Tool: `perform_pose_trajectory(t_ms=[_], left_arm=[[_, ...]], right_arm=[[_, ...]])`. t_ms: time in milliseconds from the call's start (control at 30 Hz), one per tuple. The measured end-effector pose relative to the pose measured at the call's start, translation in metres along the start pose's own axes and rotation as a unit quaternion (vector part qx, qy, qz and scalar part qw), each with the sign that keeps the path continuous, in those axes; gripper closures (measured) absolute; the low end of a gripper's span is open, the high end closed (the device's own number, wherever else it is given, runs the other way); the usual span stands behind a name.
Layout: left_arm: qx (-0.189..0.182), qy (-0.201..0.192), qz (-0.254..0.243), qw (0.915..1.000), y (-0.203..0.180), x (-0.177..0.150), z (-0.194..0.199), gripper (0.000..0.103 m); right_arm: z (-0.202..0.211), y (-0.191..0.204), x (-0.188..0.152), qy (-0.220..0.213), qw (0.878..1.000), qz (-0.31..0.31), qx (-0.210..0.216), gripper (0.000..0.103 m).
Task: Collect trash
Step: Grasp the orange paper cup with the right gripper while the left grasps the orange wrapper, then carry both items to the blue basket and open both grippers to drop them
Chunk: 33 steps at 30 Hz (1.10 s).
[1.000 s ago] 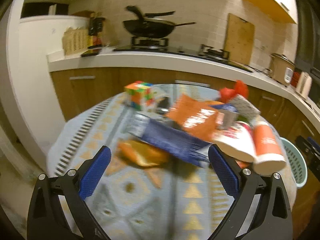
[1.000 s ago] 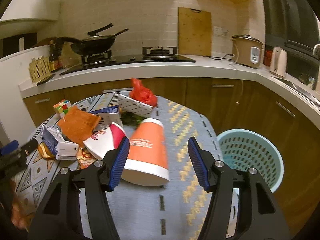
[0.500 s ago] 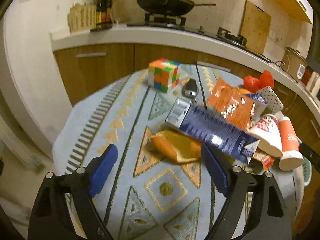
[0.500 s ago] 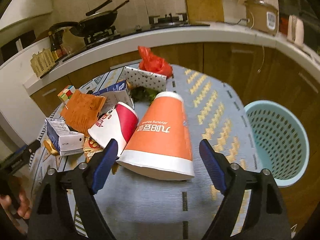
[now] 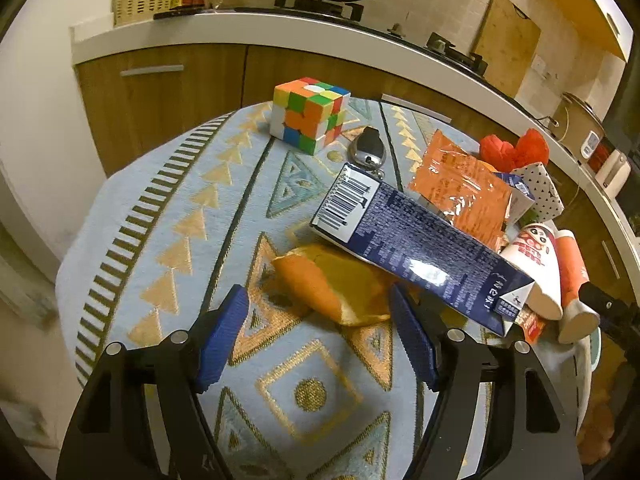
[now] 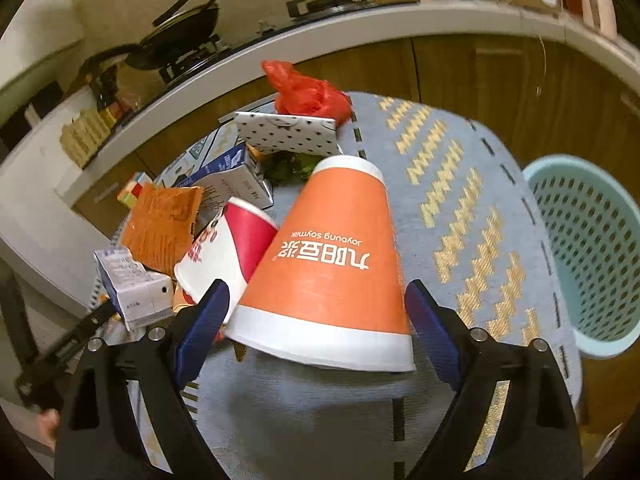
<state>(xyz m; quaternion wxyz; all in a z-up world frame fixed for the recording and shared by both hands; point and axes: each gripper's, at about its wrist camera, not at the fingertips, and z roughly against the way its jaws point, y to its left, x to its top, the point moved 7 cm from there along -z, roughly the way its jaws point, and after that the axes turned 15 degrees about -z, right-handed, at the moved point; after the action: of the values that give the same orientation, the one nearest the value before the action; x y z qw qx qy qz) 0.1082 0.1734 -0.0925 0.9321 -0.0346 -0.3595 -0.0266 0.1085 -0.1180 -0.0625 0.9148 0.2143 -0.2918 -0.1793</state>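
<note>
Trash lies piled on a round table with a patterned cloth (image 5: pixel 168 208). My left gripper (image 5: pixel 320 332) is open, its blue pads either side of an orange peel (image 5: pixel 332 288) that lies partly under a dark blue carton (image 5: pixel 416 244). My right gripper (image 6: pixel 320 328) is open, its pads flanking the wide rim of an orange paper cup (image 6: pixel 332 256) lying on its side. A red-and-white cup (image 6: pixel 224 252), an orange wrapper (image 6: pixel 160 232), a dotted box (image 6: pixel 288 136) and a red plastic bag (image 6: pixel 308 92) lie beyond it.
A light blue perforated basket (image 6: pixel 592 248) stands off the table's right edge. A Rubik's cube (image 5: pixel 308 116) and a car key fob (image 5: pixel 368 148) sit at the far side. Wooden cabinets and a white counter (image 5: pixel 280 36) curve behind the table.
Both grippers have moved forward and down toward the table. The left now frames the orange peel closely, and the right has closed in on the orange cup's rim.
</note>
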Motion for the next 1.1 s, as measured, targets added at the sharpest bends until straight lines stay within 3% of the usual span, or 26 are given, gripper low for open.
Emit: perform_pose_trajectory(t_ms=[133,233,300,367,467,667,767,933,1100], left_arm=[[-0.028,-0.001,-0.013,0.9995,0.003,-0.004,0.005,0.031],[-0.021,0.001,-0.024,0.9995,0.012,-0.004,0.006,0.031],[-0.021,0.009,-0.022,0.9995,0.019,-0.001,0.002,0.031],[-0.045,0.016,-0.025,0.9985,0.021,0.000,-0.002,0.031],[-0.078,0.013,-0.043,0.9959,0.020,0.001,-0.001,0.030],[-0.092,0.006,-0.059,0.9940,0.025,0.011,-0.007,0.031],[-0.115,0.020,-0.057,0.9916,0.015,0.015,-0.018,0.039],[-0.080,0.031,-0.067,0.9941,-0.002,0.005,-0.019,0.081],[-0.059,0.000,-0.054,0.9968,-0.010,-0.004,0.004,0.094]], right_arm=[[-0.014,-0.008,0.001,0.037,0.998,-0.040,0.029,0.015],[-0.020,-0.004,0.001,0.040,0.998,-0.041,0.033,0.015],[-0.021,0.002,0.001,0.041,0.998,-0.032,0.035,0.021],[-0.020,0.007,0.000,0.040,0.998,-0.018,0.034,0.026],[-0.012,0.013,-0.001,0.018,0.999,0.000,0.036,0.027],[0.013,0.015,0.006,-0.030,0.999,0.026,0.023,0.028],[0.020,0.014,0.010,-0.037,0.999,0.026,0.022,0.028],[0.030,0.010,0.012,-0.054,0.998,0.035,0.013,0.028],[0.047,0.007,0.014,-0.090,0.995,0.053,-0.005,0.028]])
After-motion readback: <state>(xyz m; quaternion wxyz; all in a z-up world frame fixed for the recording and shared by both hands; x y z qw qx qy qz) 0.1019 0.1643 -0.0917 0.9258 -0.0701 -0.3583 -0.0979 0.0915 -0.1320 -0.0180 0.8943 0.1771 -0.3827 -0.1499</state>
